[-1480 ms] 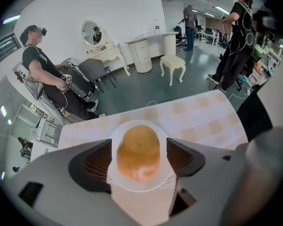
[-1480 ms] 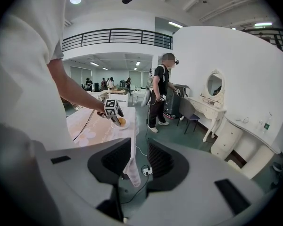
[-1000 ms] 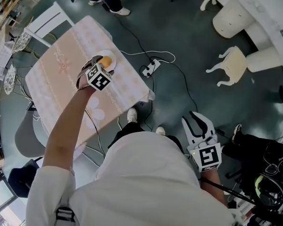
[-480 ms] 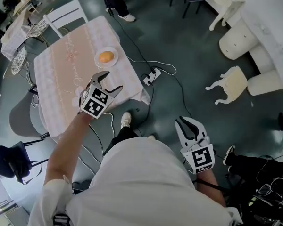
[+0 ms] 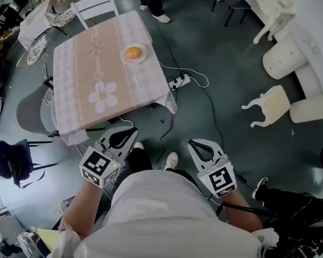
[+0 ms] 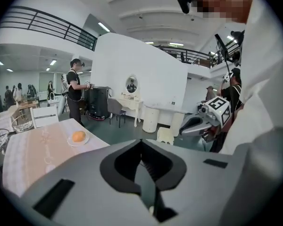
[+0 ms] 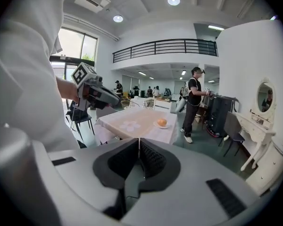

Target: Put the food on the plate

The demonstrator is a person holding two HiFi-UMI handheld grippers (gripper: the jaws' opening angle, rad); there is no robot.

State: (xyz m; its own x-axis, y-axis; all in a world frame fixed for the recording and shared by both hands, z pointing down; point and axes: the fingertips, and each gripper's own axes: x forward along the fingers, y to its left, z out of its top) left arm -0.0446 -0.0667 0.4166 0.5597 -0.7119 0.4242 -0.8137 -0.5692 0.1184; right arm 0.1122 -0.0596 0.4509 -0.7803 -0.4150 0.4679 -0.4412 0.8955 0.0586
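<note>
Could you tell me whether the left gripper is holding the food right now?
No, the left gripper has its jaws shut on nothing, and the orange food lies on the plate on the table.

— What sits between the jaws of the right gripper [image 7: 138, 142]?
— Nothing. They have just been closing and now meet edge to edge.
— And beyond them?
— A table [image 7: 125, 117] under a pink cloth, with the orange food [image 7: 162, 122] on a white plate [image 7: 156, 125] near its right edge. The left gripper [image 7: 114, 101] hangs at the left.
</note>
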